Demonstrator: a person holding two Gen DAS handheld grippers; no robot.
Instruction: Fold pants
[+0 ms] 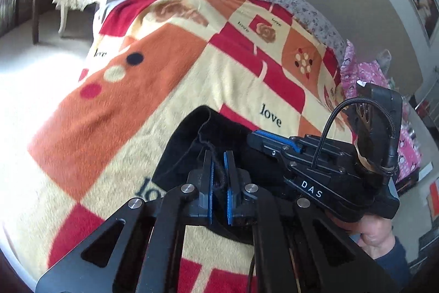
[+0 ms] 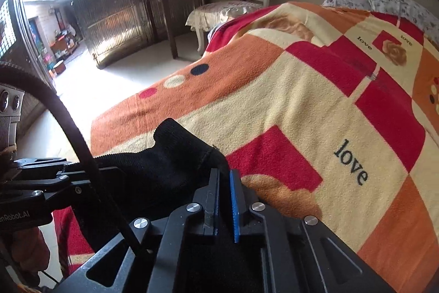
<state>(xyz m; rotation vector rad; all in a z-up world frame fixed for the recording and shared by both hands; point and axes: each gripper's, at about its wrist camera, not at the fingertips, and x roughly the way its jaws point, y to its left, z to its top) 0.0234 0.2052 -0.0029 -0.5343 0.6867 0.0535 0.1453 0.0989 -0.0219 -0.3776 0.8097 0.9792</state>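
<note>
Both tools are pinched tight on the black pants. Left tool (image 1: 218, 177) has its blue pads squeezed on a bunched bit of black cloth and a thin cord. Right tool (image 2: 225, 199) has its pads squeezed on the edge of the same cloth.

The pants (image 2: 170, 155) hang between the two tools, just above the bed's blanket (image 2: 301, 106), near its front edge. In the left wrist view the right tool sits just beside the left one, with black cloth running from one to the other. A hand (image 1: 376, 235) holds the right tool's grip.

To do this step well, I think both tools should hold on tight and move together, so the cloth stays flat and does not twist. The pants should be laid down smooth on the blanket, with edges lined up, before either tool lets go. The loose cord could get caught, so watch it.
</note>
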